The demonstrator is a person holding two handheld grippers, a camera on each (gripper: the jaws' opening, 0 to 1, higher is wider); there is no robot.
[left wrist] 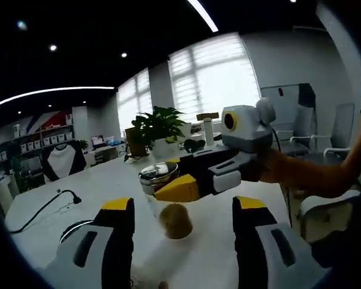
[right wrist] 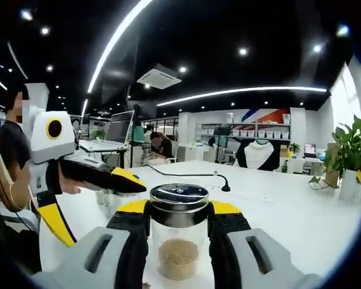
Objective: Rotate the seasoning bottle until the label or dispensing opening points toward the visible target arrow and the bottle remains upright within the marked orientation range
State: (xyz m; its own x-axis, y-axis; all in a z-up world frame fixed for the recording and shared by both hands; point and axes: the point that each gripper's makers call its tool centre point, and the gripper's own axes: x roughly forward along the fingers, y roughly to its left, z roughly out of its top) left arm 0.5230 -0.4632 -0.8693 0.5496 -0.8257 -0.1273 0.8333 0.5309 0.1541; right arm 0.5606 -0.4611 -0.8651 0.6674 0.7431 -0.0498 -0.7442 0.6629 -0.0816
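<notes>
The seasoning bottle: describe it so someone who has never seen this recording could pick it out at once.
On the long white table, look between the yellow-tipped jaws of the right gripper. The seasoning bottle stands there upright: a clear jar with a shiny dark metal lid and a layer of tan granules at the bottom. The potted plant stands farther back.

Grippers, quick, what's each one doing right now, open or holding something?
Left gripper: open, holding nothing, jaws apart.
Right gripper: shut on the seasoning bottle, jaws either side just below its lid.
</notes>
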